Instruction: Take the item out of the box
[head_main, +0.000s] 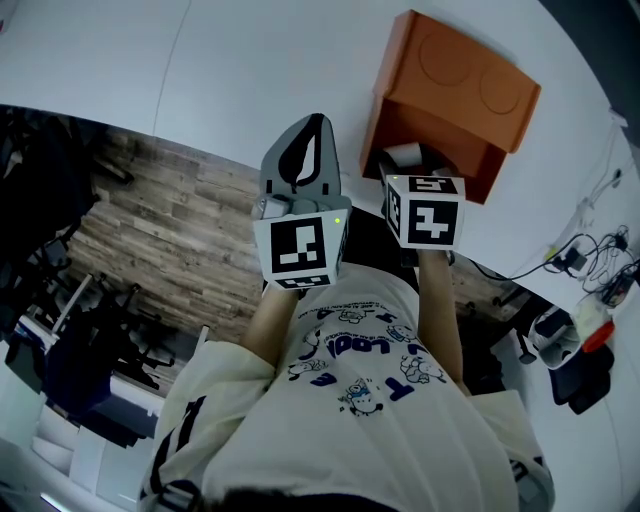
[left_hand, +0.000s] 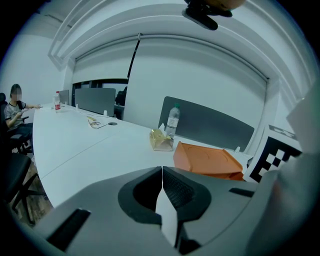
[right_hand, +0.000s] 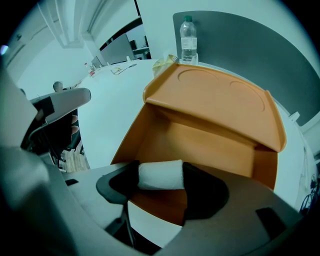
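Note:
An orange box (head_main: 450, 100) lies on its side on the white table, its open mouth facing me; it also shows in the right gripper view (right_hand: 210, 120) and the left gripper view (left_hand: 207, 160). My right gripper (right_hand: 160, 176) is shut on a white roll (right_hand: 160, 175), held at the box's mouth just over its lower wall. In the head view the white roll (head_main: 405, 155) peeks out ahead of the right gripper (head_main: 403, 160). My left gripper (head_main: 300, 165) hovers left of the box, jaws shut with nothing between them (left_hand: 161, 185).
A water bottle (left_hand: 172, 120) and a crumpled yellow bag (left_hand: 161, 140) stand beyond the box. A grey partition (left_hand: 215, 127) runs behind them. Cables and devices (head_main: 590, 290) lie at the table's right. A person (left_hand: 15, 112) sits at the far left end.

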